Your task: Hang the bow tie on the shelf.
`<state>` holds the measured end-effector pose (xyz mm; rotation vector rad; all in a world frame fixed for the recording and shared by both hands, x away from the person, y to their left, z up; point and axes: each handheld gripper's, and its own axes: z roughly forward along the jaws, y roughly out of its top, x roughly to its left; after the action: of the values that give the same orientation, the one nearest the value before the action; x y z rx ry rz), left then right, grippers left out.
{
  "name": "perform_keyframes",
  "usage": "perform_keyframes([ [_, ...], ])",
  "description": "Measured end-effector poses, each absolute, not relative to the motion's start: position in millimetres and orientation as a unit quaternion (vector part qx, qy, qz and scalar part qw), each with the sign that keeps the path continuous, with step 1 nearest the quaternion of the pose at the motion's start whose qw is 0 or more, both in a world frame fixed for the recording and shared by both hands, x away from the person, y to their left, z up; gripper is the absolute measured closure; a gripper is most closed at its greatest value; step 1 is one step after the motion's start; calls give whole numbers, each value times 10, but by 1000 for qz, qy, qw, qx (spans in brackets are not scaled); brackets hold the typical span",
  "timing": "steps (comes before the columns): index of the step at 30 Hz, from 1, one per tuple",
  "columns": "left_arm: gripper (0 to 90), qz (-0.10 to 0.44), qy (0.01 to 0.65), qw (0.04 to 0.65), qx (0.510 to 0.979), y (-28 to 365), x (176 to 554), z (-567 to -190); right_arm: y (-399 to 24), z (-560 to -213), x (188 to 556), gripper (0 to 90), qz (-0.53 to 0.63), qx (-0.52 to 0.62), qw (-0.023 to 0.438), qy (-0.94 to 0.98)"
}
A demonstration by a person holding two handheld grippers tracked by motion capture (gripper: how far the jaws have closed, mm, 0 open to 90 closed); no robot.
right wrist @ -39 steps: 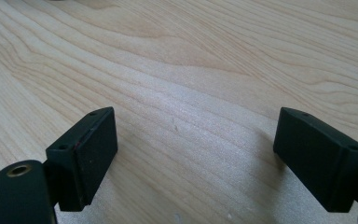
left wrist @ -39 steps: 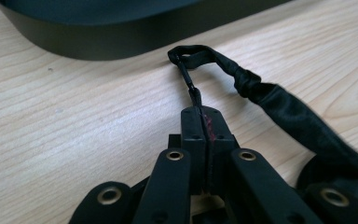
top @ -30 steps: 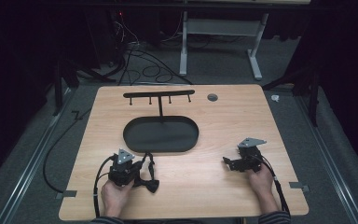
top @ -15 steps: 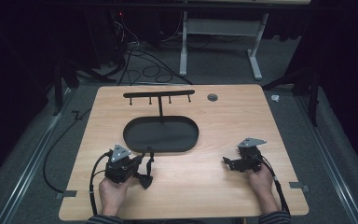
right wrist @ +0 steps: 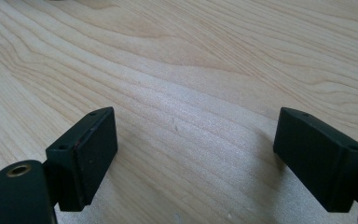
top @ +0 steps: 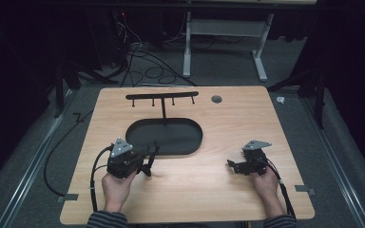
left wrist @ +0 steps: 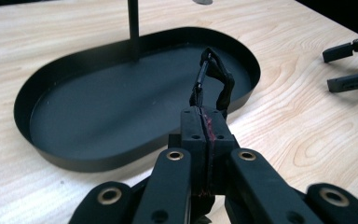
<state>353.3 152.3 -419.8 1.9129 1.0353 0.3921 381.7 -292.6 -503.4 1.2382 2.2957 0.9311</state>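
- While the left gripper (left wrist: 204, 122) pinches a small black strap loop (left wrist: 213, 77) between pressed-together jaws, the loop hangs just above the black oval tray's (top: 180, 148) near rim.
- Right of the tray, the right gripper (top: 234, 166) rests spread wide over the table (top: 218, 190).
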Motion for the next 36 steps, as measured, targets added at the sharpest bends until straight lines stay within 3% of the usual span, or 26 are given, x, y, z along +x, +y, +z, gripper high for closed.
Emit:
perform_keyframes([
  [36, 891, 190, 379, 460, 780, 1273, 3946, -3742, -2927, -5034, 3817, 144, 330, 439, 185, 815],
])
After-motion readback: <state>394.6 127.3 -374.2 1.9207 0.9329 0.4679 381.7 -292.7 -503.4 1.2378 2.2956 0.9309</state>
